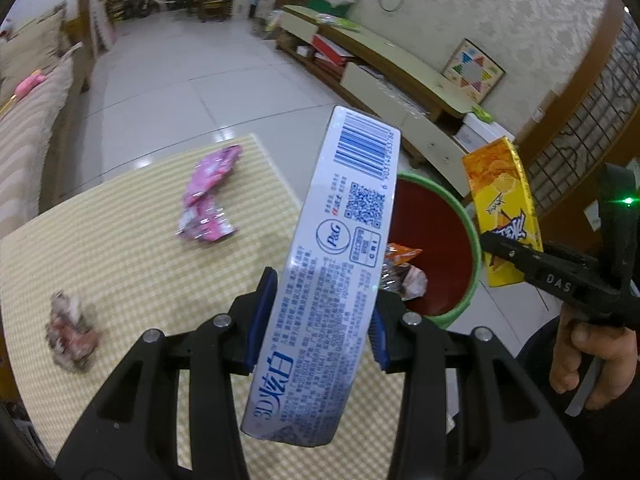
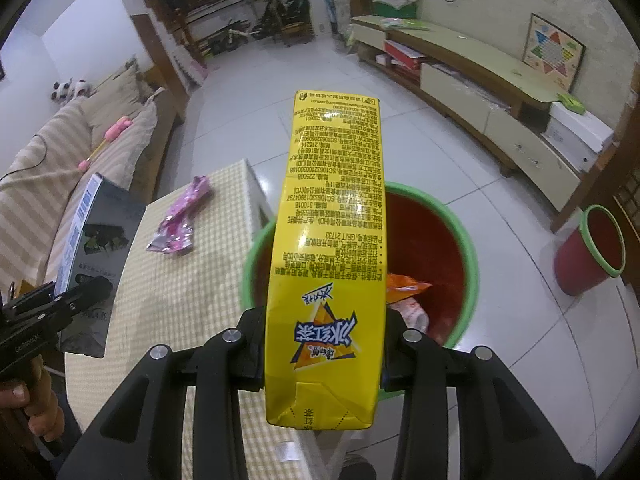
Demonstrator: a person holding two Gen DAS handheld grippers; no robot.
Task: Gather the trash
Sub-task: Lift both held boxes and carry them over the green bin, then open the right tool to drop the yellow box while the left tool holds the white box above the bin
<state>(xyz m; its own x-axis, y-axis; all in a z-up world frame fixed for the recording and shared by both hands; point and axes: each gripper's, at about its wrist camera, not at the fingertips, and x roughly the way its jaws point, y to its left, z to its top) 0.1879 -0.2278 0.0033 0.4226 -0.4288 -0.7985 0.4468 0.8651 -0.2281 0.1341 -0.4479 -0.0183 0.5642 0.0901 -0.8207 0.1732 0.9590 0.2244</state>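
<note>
Across the room's pale tiled floor (image 2: 280, 80): striped sofa (image 2: 72, 148) on the left, long low cabinet (image 2: 472, 64) along the right wall. Nearer, a table under a yellow checked cloth (image 1: 120, 248), and just beside its edge a big red bin with a green rim (image 2: 474, 264), already holding an orange wrapper (image 2: 406, 286) and some crumpled scraps. Farther right on the floor, a second, smaller red bin (image 2: 592, 256). Clamped upright in the left gripper (image 1: 316, 316), blue pads pressed to both narrow sides: a white-and-blue toothpaste box (image 1: 332, 248), barcode end uppermost, over the table's edge near the bin. Clenched in the right gripper (image 2: 324, 344): a yellow iced-tea carton (image 2: 332, 240), leaning out over the bin's near rim, folded end toward the camera. Same carton (image 1: 504, 208) seen from the left wrist, beyond the bin's right side, with a hand (image 1: 584, 356) on the gripper's handle. Still on the cloth: a pink foil wrapper (image 1: 208, 196), flattened and twisted, well apart from a small crumpled wad (image 1: 72, 332), blurred, near the table's left side.
</note>
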